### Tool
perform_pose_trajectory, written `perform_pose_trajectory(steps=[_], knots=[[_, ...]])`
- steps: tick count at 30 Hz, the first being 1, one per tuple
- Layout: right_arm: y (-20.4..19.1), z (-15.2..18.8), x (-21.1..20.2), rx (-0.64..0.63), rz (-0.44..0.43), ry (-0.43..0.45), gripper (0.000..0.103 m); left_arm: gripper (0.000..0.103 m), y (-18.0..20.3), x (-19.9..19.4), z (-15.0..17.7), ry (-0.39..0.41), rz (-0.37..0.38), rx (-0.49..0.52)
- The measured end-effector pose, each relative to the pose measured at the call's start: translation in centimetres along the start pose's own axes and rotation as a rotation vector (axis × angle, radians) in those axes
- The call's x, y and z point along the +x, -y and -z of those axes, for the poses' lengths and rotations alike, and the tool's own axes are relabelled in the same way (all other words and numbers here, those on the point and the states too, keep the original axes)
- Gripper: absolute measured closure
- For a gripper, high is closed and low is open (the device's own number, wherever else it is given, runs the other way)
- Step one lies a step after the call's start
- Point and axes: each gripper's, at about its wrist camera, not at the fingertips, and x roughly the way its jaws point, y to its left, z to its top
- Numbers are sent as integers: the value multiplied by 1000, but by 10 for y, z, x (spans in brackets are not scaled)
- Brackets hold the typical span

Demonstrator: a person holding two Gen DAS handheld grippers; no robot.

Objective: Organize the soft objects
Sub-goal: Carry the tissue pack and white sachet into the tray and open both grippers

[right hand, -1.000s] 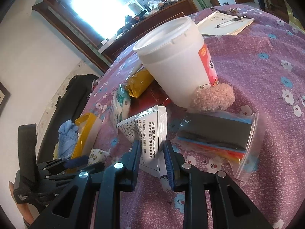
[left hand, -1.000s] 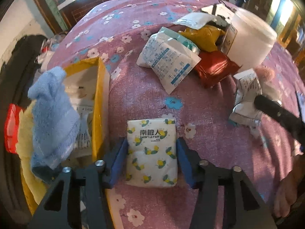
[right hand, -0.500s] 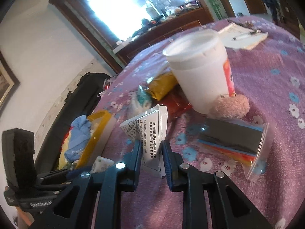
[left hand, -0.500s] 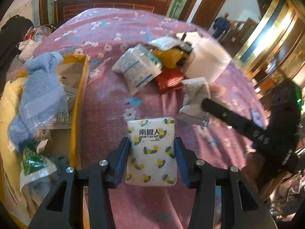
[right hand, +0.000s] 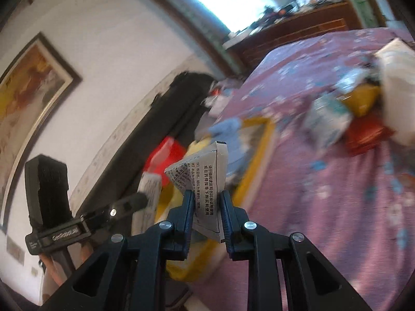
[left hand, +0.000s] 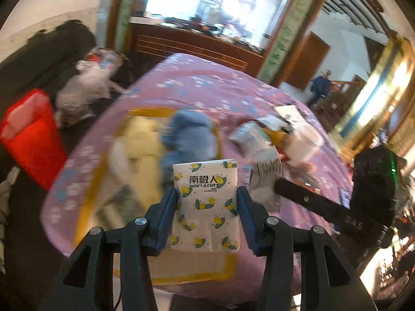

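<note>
My left gripper (left hand: 207,197) is shut on a white tissue pack with yellow lemon prints (left hand: 206,204) and holds it in the air above the near end of the yellow box (left hand: 145,111). The box holds a blue towel (left hand: 189,132) and a pale yellow cloth (left hand: 140,140). My right gripper (right hand: 206,197) is shut on a crumpled white packet with black print (right hand: 205,171), lifted over the box's near corner (right hand: 259,153). The left gripper (right hand: 140,199) also shows in the right wrist view, and the right gripper's finger (left hand: 306,199) in the left wrist view.
On the purple flowered tablecloth (right hand: 337,207) lie a red pouch (right hand: 368,134), a yellow bag (right hand: 360,98), a white-and-blue packet (right hand: 329,124) and a big white tub (left hand: 306,142). A red bin (left hand: 31,134) and a black sofa (right hand: 166,121) stand beside the table.
Both grippers rose off the table and swung left toward the yellow box, each carrying its item. The view is blurred by the motion.
</note>
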Motion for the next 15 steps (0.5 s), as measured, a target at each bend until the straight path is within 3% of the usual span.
perform_pose_trajectory(steps=[6, 11, 13, 15], knots=[[-14, 1, 47, -7, 65, -51, 80, 57, -30, 16, 3, -28, -38, -35], [-10, -7, 77, -29, 123, -98, 73, 55, -38, 35, 10, -45, -110, -29], [-7, -7, 79, -28, 119, -105, 72, 47, -41, 43, 14, -48, -113, -27], [-7, -6, 68, -36, 104, -83, 63, 43, -47, 45, 17, -63, -89, -72]])
